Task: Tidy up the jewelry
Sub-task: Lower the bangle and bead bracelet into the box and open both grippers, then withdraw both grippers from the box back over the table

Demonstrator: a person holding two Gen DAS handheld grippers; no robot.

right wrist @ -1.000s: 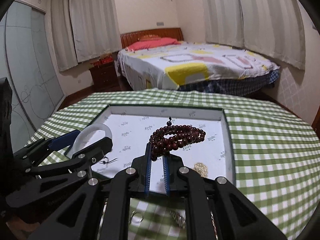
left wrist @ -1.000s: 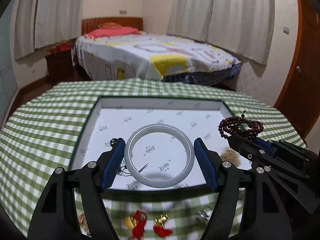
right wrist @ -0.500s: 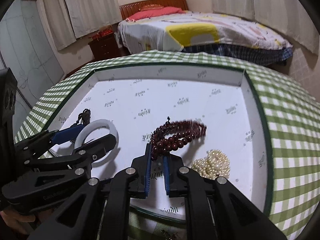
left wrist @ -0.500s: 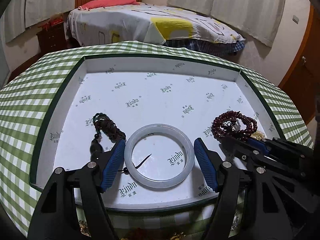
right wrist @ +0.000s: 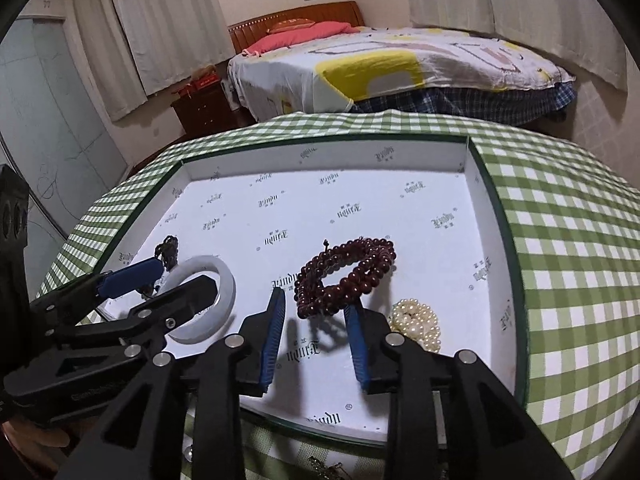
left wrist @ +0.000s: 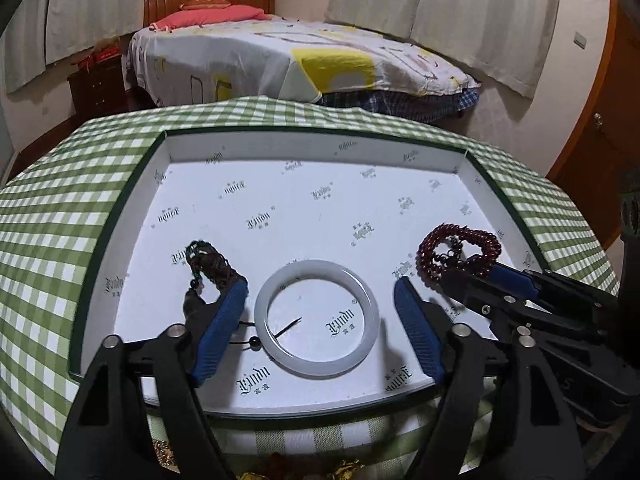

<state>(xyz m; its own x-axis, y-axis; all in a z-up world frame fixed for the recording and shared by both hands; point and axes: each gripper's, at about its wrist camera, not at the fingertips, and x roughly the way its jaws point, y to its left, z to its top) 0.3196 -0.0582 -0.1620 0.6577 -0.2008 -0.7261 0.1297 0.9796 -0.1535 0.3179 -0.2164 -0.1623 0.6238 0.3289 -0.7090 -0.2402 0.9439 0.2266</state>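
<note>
Lying flat in the tray (left wrist: 120,280), white bangle (left wrist: 316,320) between left gripper's (left wrist: 320,292) just-widened, released pads, untouched.

both wrist cams are looking steeply down, close over the tray (left wrist: 120,248). both are sharing the white bangle (left wrist: 316,318) and bed (right wrist: 400,68) behind.

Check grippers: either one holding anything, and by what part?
Nothing held. Left gripper just opened off the bangle; right gripper just opened off the red beads.
</note>
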